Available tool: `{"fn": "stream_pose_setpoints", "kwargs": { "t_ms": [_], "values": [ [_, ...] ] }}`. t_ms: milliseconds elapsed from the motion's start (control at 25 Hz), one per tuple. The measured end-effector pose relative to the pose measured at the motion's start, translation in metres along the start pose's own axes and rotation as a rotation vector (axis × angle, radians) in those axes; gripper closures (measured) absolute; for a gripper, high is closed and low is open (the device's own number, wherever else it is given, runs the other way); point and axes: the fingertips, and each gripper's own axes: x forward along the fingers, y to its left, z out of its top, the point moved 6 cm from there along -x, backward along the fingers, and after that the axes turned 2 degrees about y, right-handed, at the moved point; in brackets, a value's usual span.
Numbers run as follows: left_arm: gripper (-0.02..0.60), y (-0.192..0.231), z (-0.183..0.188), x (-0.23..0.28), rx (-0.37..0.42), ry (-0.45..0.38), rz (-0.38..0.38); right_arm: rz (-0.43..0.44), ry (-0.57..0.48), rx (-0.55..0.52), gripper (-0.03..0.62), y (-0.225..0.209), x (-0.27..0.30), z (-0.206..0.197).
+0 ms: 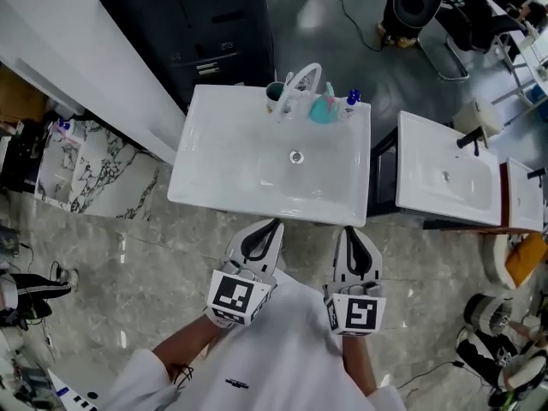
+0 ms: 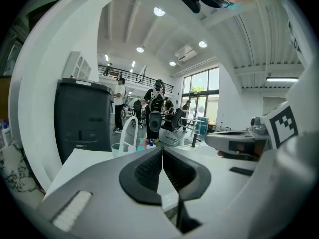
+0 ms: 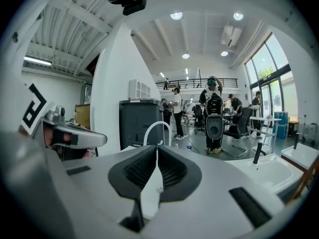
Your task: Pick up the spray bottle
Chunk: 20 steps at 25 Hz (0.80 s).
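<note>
The teal spray bottle (image 1: 323, 109) stands at the far edge of the white sink (image 1: 223, 187), just right of the arched white tap (image 1: 301, 82). In the left gripper view the bottle (image 2: 141, 144) shows small beyond the jaws, next to the tap (image 2: 130, 131). Both grippers hover side by side at the sink's near edge, pointing toward the tap. My left gripper (image 1: 272, 224) (image 2: 162, 151) is shut with nothing in it. My right gripper (image 1: 351, 230) (image 3: 157, 146) is shut too, also empty. Neither one is close to the bottle.
A green cup (image 1: 275, 93) stands left of the tap and a small blue-capped item (image 1: 352, 98) right of the bottle. A dark cabinet (image 1: 214, 24) stands behind the sink. A second white sink (image 1: 445, 178) is to the right. Marble slabs (image 1: 86, 174) lean at the left.
</note>
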Motion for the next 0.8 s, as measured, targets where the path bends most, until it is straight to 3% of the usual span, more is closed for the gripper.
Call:
{"fn": "stream_pose_setpoints", "kwargs": {
  "t_ms": [400,800],
  "values": [
    [0.574,0.053,0.020,0.068,0.013,0.005,-0.076,-0.049,-0.006,0.001,0.588,-0.011,0.080,0.015],
    [0.574,0.056,0.026,0.108,0.024,0.048,-0.098,-0.018,0.010,0.023,0.588,-0.036,0.120,0.012]
  ]
}}
